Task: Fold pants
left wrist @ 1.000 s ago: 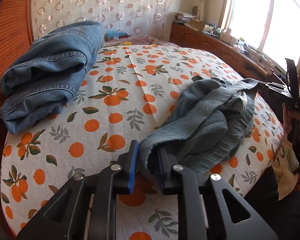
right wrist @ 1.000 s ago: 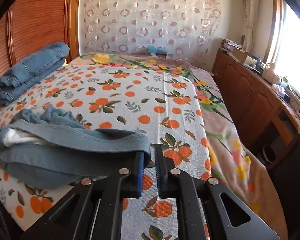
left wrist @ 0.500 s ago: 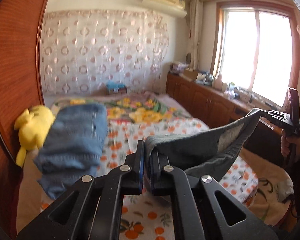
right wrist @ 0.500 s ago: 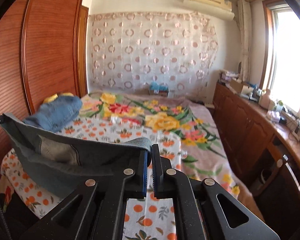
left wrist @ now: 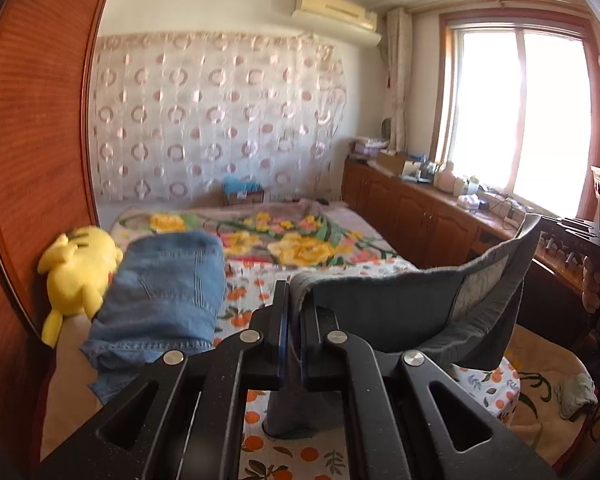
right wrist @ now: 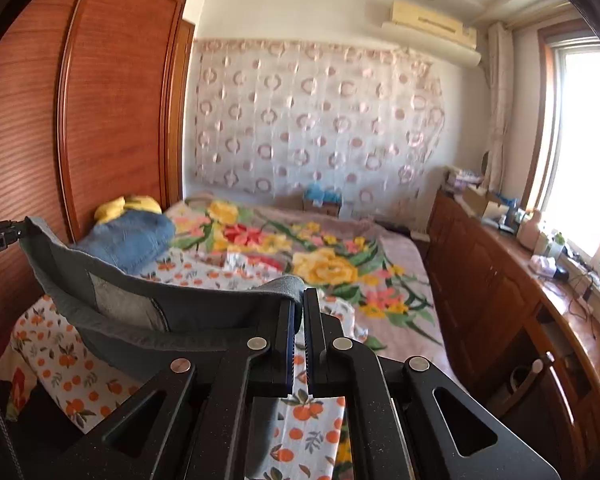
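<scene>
Grey-blue pants [left wrist: 400, 304] hang in the air above the bed, stretched by the waistband between my two grippers. My left gripper [left wrist: 294, 300] is shut on one end of the waistband. My right gripper [right wrist: 300, 304] is shut on the other end; the pants [right wrist: 140, 304] sag to its left. The right gripper also shows at the right edge of the left wrist view [left wrist: 560, 226], and the left gripper at the left edge of the right wrist view [right wrist: 18, 230]. The legs hang below, mostly hidden by the gripper bodies.
A folded pile of blue jeans [left wrist: 160, 300] lies on the orange-print bed sheet [left wrist: 300, 456], beside a yellow plush toy [left wrist: 76, 272] against the wooden wardrobe [right wrist: 100, 120]. A flowered blanket [right wrist: 320, 256] covers the far bed. Wooden cabinets [right wrist: 500, 300] run under the window at right.
Both grippers have lifted the pants from a crumpled heap on the bed up into the air, pulling the waistband taut between them. Both views now look across the room.
</scene>
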A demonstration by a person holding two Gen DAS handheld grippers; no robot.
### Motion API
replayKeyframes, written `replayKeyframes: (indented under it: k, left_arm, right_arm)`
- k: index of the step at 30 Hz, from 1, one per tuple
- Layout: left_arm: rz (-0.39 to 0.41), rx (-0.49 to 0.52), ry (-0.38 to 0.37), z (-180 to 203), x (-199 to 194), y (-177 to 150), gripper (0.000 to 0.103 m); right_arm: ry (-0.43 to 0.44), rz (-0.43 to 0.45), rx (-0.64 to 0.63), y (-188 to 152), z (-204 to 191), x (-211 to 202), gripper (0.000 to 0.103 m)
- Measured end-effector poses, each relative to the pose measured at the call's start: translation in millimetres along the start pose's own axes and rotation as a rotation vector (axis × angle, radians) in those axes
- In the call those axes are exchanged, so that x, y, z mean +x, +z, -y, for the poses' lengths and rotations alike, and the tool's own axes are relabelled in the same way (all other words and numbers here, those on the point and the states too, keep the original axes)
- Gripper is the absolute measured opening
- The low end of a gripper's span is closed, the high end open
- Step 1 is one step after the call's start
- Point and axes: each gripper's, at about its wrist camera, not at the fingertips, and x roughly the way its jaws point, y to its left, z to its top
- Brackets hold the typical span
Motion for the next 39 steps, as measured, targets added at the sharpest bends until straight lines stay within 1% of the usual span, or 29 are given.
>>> replayKeyframes:
  k: [2, 4, 6, 7, 8, 10, 11, 12, 14, 16, 18, 19, 20, 21, 22, 23, 24, 25, 26, 28, 30, 31, 34, 37, 39]
  left_arm:
    - [-0.03, 0.01, 0.023, -5.8, 25.0, 2.5, 0.005]
    - [-0.037, 0.017, 0.051, -9.7, 44.9, 16.6, 0.005]
    - [-0.035, 0.006, 0.068, -12.1, 58.3, 33.0, 0.005]
    - [-0.027, -0.006, 0.064, -14.5, 63.3, 45.3, 0.005]
    - [-0.005, -0.026, 0.056, -16.5, 64.2, 62.9, 0.005]
    - [0.045, -0.026, 0.069, -13.2, 55.9, 79.9, 0.005]
    - [0.091, -0.014, 0.074, -8.8, 46.0, 91.9, 0.005]
    - [0.112, -0.012, 0.073, -6.2, 39.8, 96.6, 0.005]
    - [0.127, -0.012, 0.069, -4.8, 31.9, 96.4, 0.005]
    - [0.113, 0.007, 0.092, -3.4, 31.2, 79.1, 0.005]
    - [0.073, 0.006, 0.102, -6.6, 39.3, 56.9, 0.005]
    - [0.047, 0.0, 0.099, -8.5, 45.5, 40.0, 0.005]
    - [0.015, -0.008, 0.1, -11.4, 52.7, 17.3, 0.005]
    - [-0.012, -0.015, 0.104, -13.9, 58.2, -0.5, 0.005]
    - [-0.061, -0.03, 0.111, -18.0, 69.1, -28.7, 0.005]
    - [-0.102, -0.041, 0.111, -19.4, 77.4, -48.9, 0.005]
    - [-0.13, -0.045, 0.111, -17.8, 81.9, -61.0, 0.005]
    - [-0.178, -0.052, 0.111, -19.0, 90.9, -83.7, 0.005]
    - [-0.2, -0.061, 0.109, -20.0, 94.5, -96.0, 0.005]
    - [-0.251, -0.086, 0.109, -21.2, 100.3, -119.8, 0.005]
    - [-0.267, -0.091, 0.106, -19.5, 100.2, -131.0, 0.005]
    - [-0.27, -0.098, 0.105, -19.2, 98.9, -135.3, 0.005]
    - [-0.278, -0.1, 0.109, -20.2, 97.0, -138.7, 0.005]
    - [-0.285, -0.092, 0.098, -18.5, 90.9, -144.1, 0.006]
    - [-0.287, -0.078, 0.1, -16.4, 85.6, -147.8, 0.009]
  right_arm:
    - [0.006, -0.031, -0.001, 5.9, 2.2, 21.0, 0.004]
    - [-0.02, -0.053, -0.019, 20.8, 3.2, 47.3, 0.004]
    - [-0.05, -0.052, -0.012, 42.7, 9.1, 65.0, 0.004]
    - [-0.064, -0.037, -0.003, 56.7, 12.8, 70.6, 0.004]
    - [-0.076, -0.013, 0.009, 71.8, 16.4, 71.0, 0.004]
    - [-0.086, 0.031, 0.038, 95.2, 20.2, 67.9, 0.004]
    - [-0.089, 0.049, 0.047, 99.4, 15.0, 67.8, 0.004]
    - [-0.094, 0.072, 0.05, 104.6, 13.9, 60.1, 0.004]
    - [-0.092, 0.11, 0.054, 104.0, 9.2, 43.8, 0.004]
    - [-0.076, 0.107, 0.056, 87.0, 3.0, 37.5, 0.004]
    - [-0.053, 0.078, 0.065, 57.3, -2.5, 39.1, 0.004]
    - [-0.036, 0.052, 0.068, 37.2, -5.0, 41.4, 0.004]
    - [-0.019, 0.013, 0.072, 13.3, -8.1, 46.0, 0.004]
    - [-0.005, -0.029, 0.075, -11.6, -1.6, 53.4, 0.004]
    - [0.009, -0.082, 0.073, -39.3, -8.8, 63.5, 0.004]
    - [0.019, -0.126, 0.07, -63.2, -14.0, 71.5, 0.004]
    - [0.026, -0.175, 0.07, -89.6, -21.3, 82.4, 0.004]
    - [0.035, -0.219, 0.076, -113.4, -27.2, 91.4, 0.004]
    - [0.053, -0.261, 0.086, -137.3, -33.7, 98.8, 0.004]
    - [0.074, -0.309, 0.105, -166.1, -40.9, 107.0, 0.004]
    - [0.087, -0.325, 0.148, -181.3, -42.3, 110.2, 0.004]
    - [0.094, -0.318, 0.169, -184.0, -38.7, 111.0, 0.004]
    - [0.101, -0.307, 0.196, -178.4, -30.6, 110.5, 0.004]
    - [0.093, -0.309, 0.18, -176.7, -32.1, 103.6, 0.004]
    - [0.087, -0.315, 0.177, -176.7, -30.8, 116.6, 0.004]
